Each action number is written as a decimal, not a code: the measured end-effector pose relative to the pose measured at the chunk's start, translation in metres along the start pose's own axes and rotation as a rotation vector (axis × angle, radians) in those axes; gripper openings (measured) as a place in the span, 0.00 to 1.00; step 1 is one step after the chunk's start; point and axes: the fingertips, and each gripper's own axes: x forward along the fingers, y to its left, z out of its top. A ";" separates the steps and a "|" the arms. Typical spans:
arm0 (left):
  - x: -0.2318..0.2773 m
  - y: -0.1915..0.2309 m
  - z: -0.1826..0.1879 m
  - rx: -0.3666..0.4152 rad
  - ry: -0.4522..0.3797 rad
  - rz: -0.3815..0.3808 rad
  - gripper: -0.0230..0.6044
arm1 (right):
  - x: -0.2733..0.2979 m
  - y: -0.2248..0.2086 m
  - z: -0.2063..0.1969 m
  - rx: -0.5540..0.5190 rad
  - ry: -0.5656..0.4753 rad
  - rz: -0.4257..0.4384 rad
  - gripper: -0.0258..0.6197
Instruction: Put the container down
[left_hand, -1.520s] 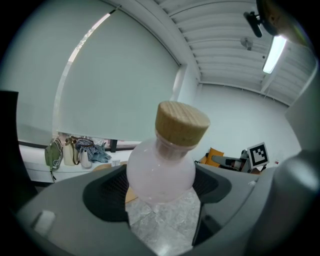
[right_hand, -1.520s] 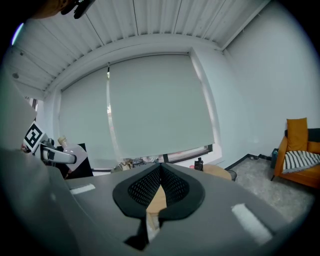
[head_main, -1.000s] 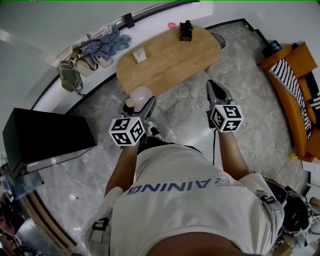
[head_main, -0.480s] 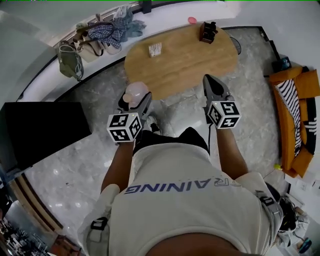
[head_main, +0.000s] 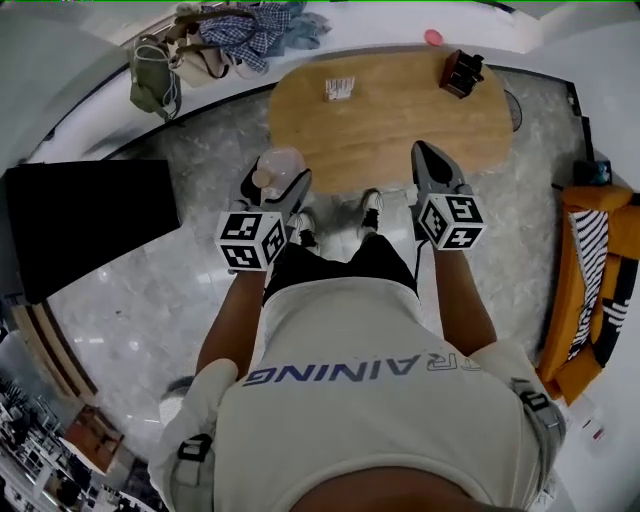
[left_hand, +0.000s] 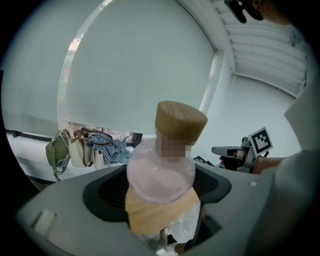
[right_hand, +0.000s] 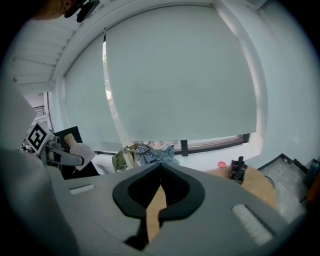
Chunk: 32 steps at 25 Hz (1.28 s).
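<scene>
A rounded, pink-tinted clear container (head_main: 282, 165) with a wooden stopper sits between the jaws of my left gripper (head_main: 276, 185), which is shut on its body. In the left gripper view the container (left_hand: 161, 170) fills the gap between the dark pads, stopper upward. It hangs in the air by the near left edge of the oval wooden table (head_main: 400, 125). My right gripper (head_main: 428, 157) points at the table's near edge, shut and empty. In its own view the right gripper (right_hand: 160, 172) shows only a thin slit between its jaws.
On the table lie a small pale pack (head_main: 340, 88), a dark holder (head_main: 460, 72) and a pink disc (head_main: 433, 37). Bags and clothes (head_main: 215, 40) lie on the ledge behind. A black cabinet (head_main: 85, 225) stands left and an orange sofa (head_main: 595, 290) right, on the marble floor.
The view has swung, so the table now lies straight ahead and closer to both grippers. The container stays in the left gripper. The right gripper stays shut.
</scene>
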 end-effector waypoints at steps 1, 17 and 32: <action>0.003 -0.002 0.001 -0.011 -0.002 0.026 0.66 | 0.009 -0.001 0.000 -0.007 0.008 0.039 0.07; 0.144 0.018 -0.073 -0.090 0.123 0.243 0.66 | 0.117 -0.067 -0.078 0.031 0.203 0.253 0.07; 0.305 0.114 -0.256 -0.039 0.392 0.239 0.66 | 0.147 -0.080 -0.188 0.106 0.361 0.239 0.07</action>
